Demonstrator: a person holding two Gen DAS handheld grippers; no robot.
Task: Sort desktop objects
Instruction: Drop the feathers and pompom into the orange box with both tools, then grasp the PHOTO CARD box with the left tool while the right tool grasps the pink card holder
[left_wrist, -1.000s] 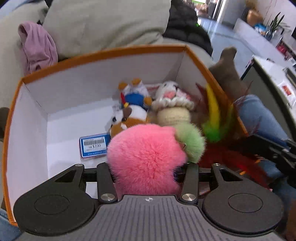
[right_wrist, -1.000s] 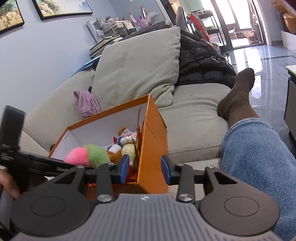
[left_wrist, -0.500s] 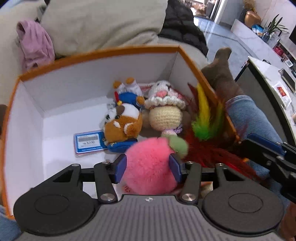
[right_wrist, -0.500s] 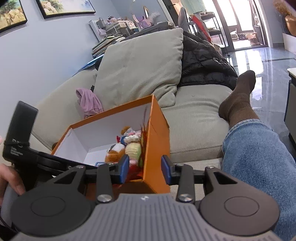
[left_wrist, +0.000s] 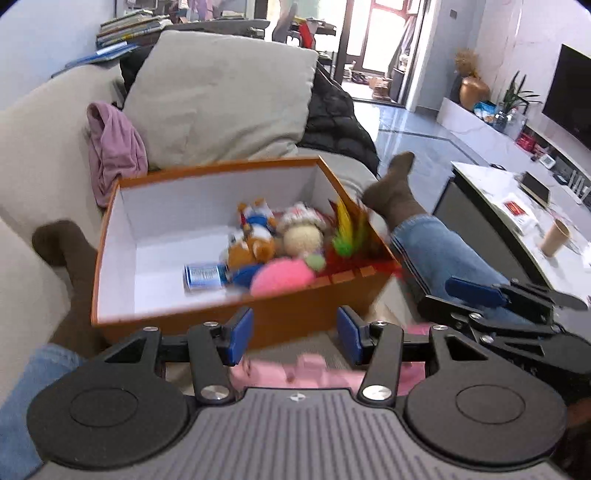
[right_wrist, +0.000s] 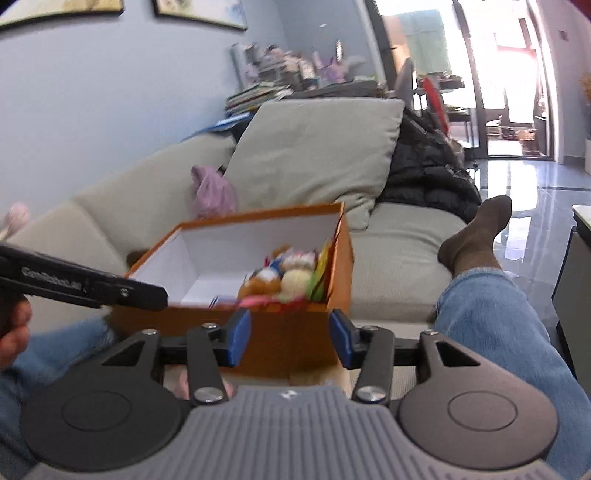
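Observation:
An orange box (left_wrist: 295, 317) with a white inside sits on the sofa between the person's legs; it also shows in the right wrist view (right_wrist: 295, 332). Inside lie a pink and green pompom (left_wrist: 282, 275), a brown plush toy (left_wrist: 251, 251), a crocheted doll (left_wrist: 304, 238), coloured feathers (left_wrist: 345, 236) and a blue tagged card (left_wrist: 205, 275). My left gripper (left_wrist: 294, 334) is open and empty, pulled back in front of the box's near wall. My right gripper (right_wrist: 289, 341) is open and empty, just before the box's near right corner.
A pink object (left_wrist: 314, 373) lies blurred under my left gripper. A grey cushion (left_wrist: 221, 99), a purple cloth (left_wrist: 114, 147) and a black jacket (left_wrist: 336, 122) are behind the box. A jeans leg (right_wrist: 498, 332) lies at the right. A low table with a paper cup (left_wrist: 554, 238) stands far right.
My left gripper opened, let go of the pink pompom inside the box, and drew back up and out. My right gripper drew back from the box's right wall.

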